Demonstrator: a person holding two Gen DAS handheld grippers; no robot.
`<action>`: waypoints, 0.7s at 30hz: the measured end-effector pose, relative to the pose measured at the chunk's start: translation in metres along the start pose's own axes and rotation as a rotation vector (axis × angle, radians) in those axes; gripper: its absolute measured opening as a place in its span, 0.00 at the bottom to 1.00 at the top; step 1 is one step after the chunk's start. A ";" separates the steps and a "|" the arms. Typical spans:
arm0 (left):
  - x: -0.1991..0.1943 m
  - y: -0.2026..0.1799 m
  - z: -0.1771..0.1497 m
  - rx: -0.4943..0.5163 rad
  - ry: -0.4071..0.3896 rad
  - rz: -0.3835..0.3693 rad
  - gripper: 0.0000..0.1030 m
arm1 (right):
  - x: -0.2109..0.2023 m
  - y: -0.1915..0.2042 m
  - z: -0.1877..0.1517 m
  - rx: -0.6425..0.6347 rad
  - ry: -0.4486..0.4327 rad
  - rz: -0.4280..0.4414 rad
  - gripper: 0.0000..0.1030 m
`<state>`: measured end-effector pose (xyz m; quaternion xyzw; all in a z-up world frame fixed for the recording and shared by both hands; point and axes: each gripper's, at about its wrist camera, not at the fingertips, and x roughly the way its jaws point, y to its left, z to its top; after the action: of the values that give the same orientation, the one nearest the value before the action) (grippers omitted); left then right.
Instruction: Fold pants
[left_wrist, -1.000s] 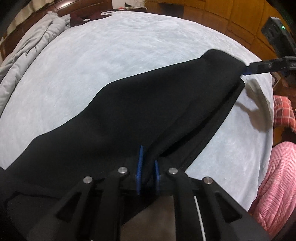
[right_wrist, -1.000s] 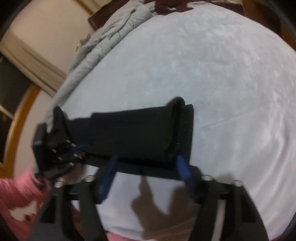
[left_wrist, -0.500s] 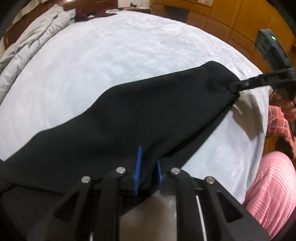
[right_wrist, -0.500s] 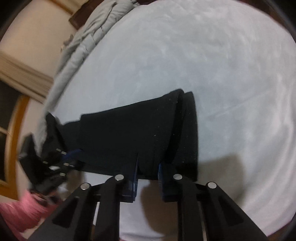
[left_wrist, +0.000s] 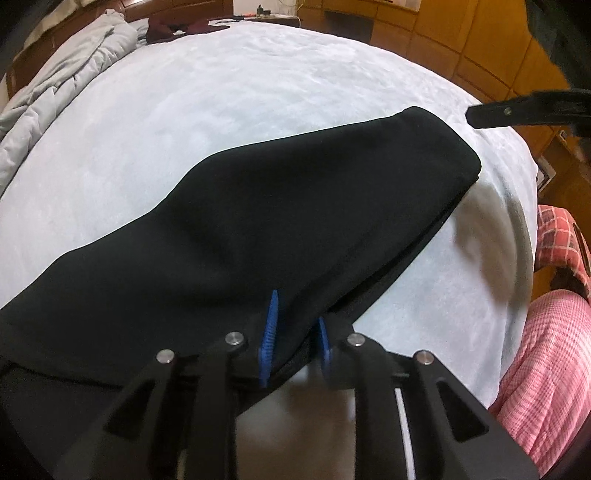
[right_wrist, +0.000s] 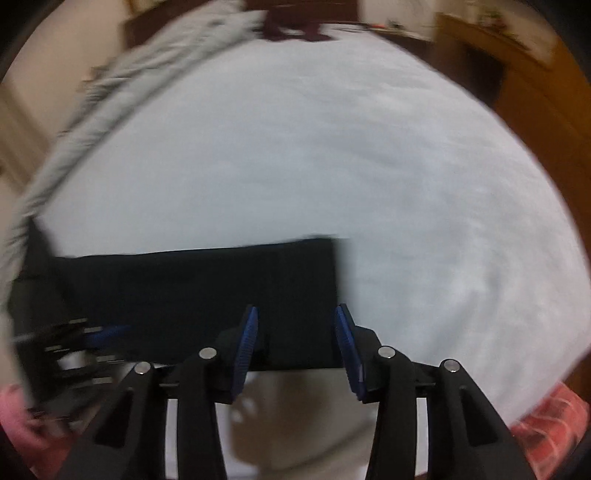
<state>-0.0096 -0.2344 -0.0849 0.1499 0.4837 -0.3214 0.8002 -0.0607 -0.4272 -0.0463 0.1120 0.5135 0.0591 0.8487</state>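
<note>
The black pants (left_wrist: 258, 229) lie on the pale blue bed (left_wrist: 258, 96), close to its near edge, where the person in pink clothes (left_wrist: 546, 362) stands. They look already folded lengthwise into one long band, and this band runs along the near edge of the bed, from the left side toward the right side.

The left gripper (left_wrist: 293, 341) is at one end of the band. Its blue pads (left_wrist: 269, 338) stand only a little apart and they are opening; a bunch of black cloth sits between them and seems still lightly pinched, though I cannot say how firmly.

The right gripper (right_wrist: 295, 343) is at the other end, where the pants (right_wrist: 207, 291) finish in a straight short edge. Its jaws are about half apart and opening. In its own view the cloth lies under and behind the pads (right_wrist: 245, 347), not between them, and in the left view the black finger (left_wrist: 517, 110) hangs clear above the bed, beside the rounded end of the pants and not touching it. So this hand holds nothing.

I think the lengthwise fold is done and the next fold must bring one short end over the other, along the long axis. The right gripper is nearer to the free end.

No container is in view. A grey blanket (left_wrist: 59, 96) lies bunched along the far left edge of the bed.
</note>
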 end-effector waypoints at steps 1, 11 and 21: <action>0.000 0.000 0.000 -0.005 -0.002 -0.002 0.19 | 0.008 0.011 -0.001 -0.005 0.029 0.069 0.43; -0.020 0.017 -0.003 -0.091 0.042 -0.048 0.38 | 0.096 0.040 -0.019 0.080 0.213 0.054 0.42; -0.072 0.148 -0.023 -0.735 0.158 0.103 0.85 | 0.096 0.049 -0.026 0.097 0.180 0.018 0.43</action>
<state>0.0488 -0.0837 -0.0439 -0.0985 0.6188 -0.0732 0.7759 -0.0385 -0.3554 -0.1284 0.1519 0.5889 0.0516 0.7921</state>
